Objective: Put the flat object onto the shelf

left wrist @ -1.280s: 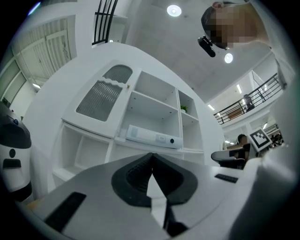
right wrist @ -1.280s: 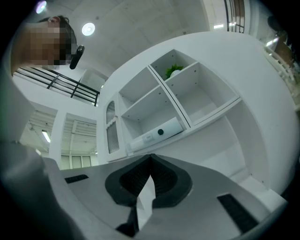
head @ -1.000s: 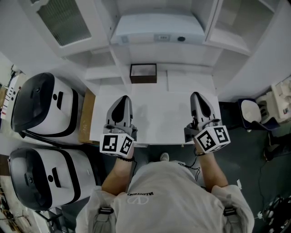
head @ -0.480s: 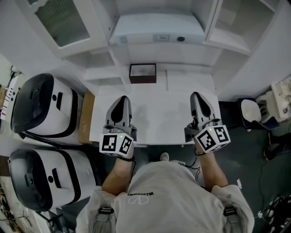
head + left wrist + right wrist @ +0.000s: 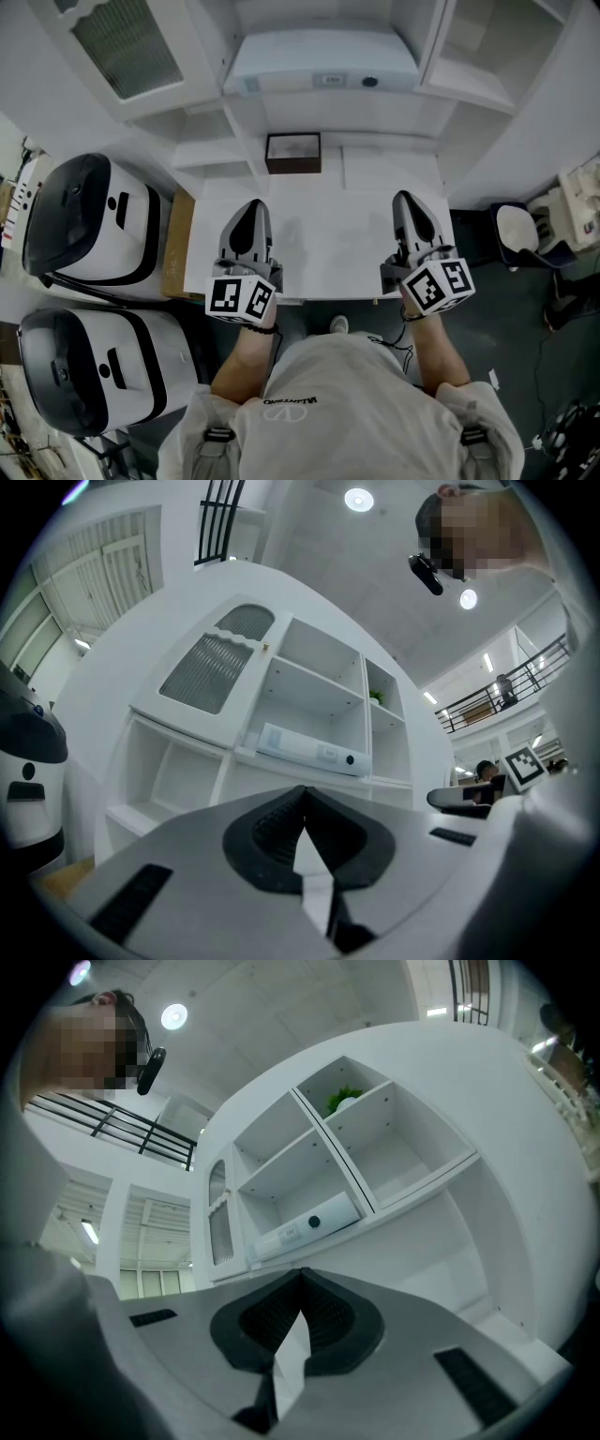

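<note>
A flat, dark-framed rectangular object (image 5: 293,152) lies at the back of the white table (image 5: 328,244), just under the white shelf unit (image 5: 319,103). A long white box (image 5: 323,58) with a black dot rests on a shelf above it and also shows as the white box (image 5: 309,752) and the white box (image 5: 305,1225) in the two gripper views. My left gripper (image 5: 253,202) and right gripper (image 5: 407,195) hover over the table's near half, side by side, both shut and empty, well short of the framed object. Their jaws meet at the tips in the left gripper (image 5: 303,790) and right gripper (image 5: 300,1273) views.
Two large white-and-black machines (image 5: 84,220) (image 5: 80,361) stand left of the table, with a cardboard sheet (image 5: 178,239) against the table's side. A dark seat with a white pad (image 5: 517,230) is at the right. A cabinet door (image 5: 127,47) with a grille stands open at upper left.
</note>
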